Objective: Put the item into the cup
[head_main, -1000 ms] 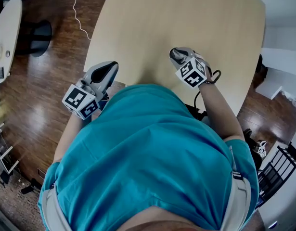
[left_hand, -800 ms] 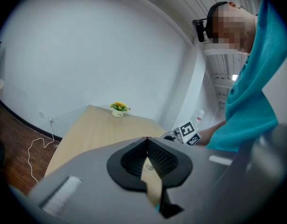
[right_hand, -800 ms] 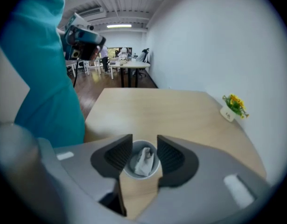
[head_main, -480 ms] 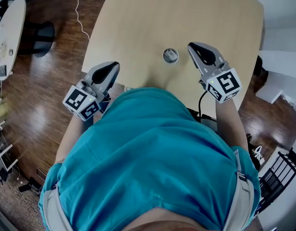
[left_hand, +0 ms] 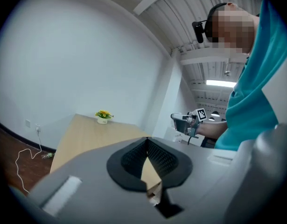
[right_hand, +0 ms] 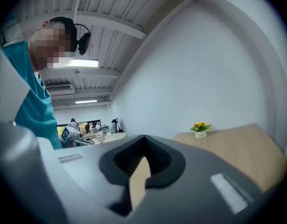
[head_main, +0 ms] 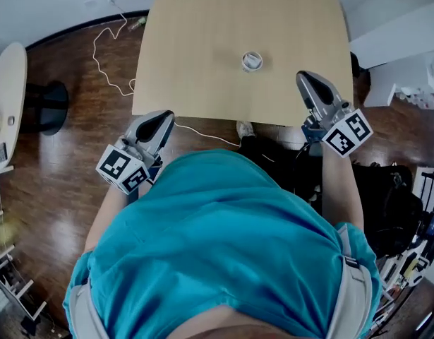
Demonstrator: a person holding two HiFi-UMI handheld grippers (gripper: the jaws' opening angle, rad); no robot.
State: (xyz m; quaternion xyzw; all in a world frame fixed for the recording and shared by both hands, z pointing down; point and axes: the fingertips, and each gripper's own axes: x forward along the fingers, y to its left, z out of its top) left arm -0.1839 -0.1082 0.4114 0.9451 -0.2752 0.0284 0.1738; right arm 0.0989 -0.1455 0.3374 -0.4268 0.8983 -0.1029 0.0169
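A small white cup [head_main: 251,61] is standing on the wooden table [head_main: 202,48], holding a bunch of yellow flowers [left_hand: 103,113] with green leaves. The left gripper [head_main: 160,116] is hovering at the table's near left corner, jaws pressed together on nothing. The right gripper [head_main: 306,78] is closing fully, empty, over the near right corner, apart from the cup.

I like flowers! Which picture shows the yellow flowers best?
The right gripper view: the yellow flowers stand clear, side-on, in their cup. Left gripper view: nearly as good. Head view: only the cup's top.
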